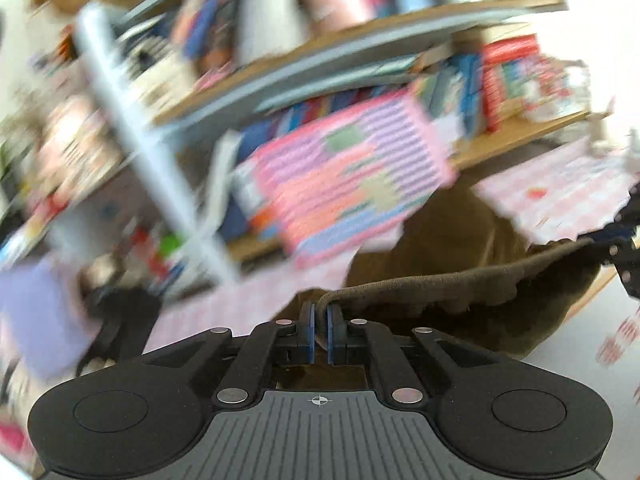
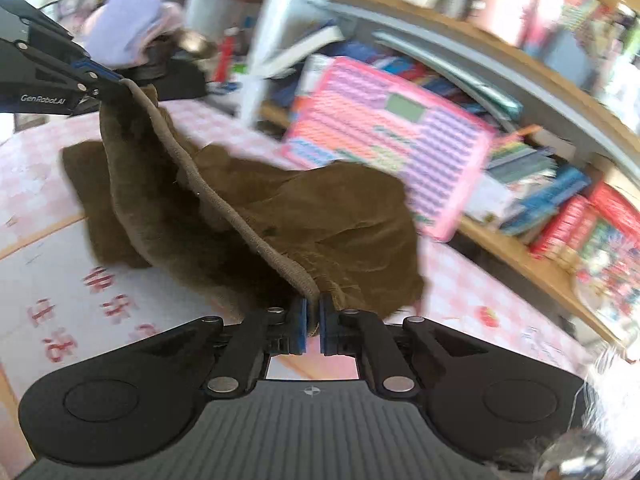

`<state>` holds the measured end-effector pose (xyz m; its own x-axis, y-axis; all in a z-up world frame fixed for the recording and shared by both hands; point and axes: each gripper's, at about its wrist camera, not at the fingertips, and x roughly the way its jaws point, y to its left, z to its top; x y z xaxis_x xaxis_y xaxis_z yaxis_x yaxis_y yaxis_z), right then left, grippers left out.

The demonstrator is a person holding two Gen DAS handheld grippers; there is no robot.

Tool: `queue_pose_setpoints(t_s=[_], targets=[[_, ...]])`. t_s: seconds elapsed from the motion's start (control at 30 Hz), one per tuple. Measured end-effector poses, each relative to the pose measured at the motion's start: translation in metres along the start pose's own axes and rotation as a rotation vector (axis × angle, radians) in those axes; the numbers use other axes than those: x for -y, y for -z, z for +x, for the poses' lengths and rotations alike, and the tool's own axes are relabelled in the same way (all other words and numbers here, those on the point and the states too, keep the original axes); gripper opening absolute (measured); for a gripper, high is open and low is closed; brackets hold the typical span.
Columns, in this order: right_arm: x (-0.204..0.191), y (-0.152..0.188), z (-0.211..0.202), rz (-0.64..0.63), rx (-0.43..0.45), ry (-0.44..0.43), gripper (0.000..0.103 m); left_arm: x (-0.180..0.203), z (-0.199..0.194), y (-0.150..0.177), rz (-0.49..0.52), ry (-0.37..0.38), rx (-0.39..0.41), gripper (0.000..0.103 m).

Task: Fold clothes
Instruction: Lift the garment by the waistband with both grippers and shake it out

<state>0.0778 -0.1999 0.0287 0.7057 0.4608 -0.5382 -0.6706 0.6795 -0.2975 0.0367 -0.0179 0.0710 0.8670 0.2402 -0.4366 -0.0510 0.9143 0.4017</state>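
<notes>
A brown fleece garment (image 2: 340,224) with a thick elastic waistband (image 2: 224,204) hangs between my two grippers above the table. My right gripper (image 2: 313,312) is shut on one end of the waistband. My left gripper (image 1: 319,320) is shut on the other end, and it also shows in the right wrist view (image 2: 116,86) at the upper left. In the left wrist view the garment (image 1: 460,248) sags to the right, and the right gripper's dark body (image 1: 628,256) shows at the right edge. The garment's lower part rests on the table.
The table has a pink checked cloth (image 2: 472,288) and a white mat with red characters (image 2: 80,300). Bookshelves (image 2: 520,80) full of books stand behind, with a pink striped board (image 2: 392,140) leaning on them. A lilac cloth (image 2: 124,20) lies at the far left.
</notes>
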Motion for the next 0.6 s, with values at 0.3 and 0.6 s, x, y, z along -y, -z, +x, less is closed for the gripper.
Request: queue_pose_setpoints(t_s=[0.3,0.6], targets=[[0.104,-0.059,-0.082,-0.061,0.157,0.561,0.004,0.014,0.001,-0.178,0.143,0.159,0.509,0.007],[0.023,-0.158,-0.237,-0.181,0.480,0.889,0.004,-0.082,-0.077,-0.212,-0.055,0.338,0.947,0.007]])
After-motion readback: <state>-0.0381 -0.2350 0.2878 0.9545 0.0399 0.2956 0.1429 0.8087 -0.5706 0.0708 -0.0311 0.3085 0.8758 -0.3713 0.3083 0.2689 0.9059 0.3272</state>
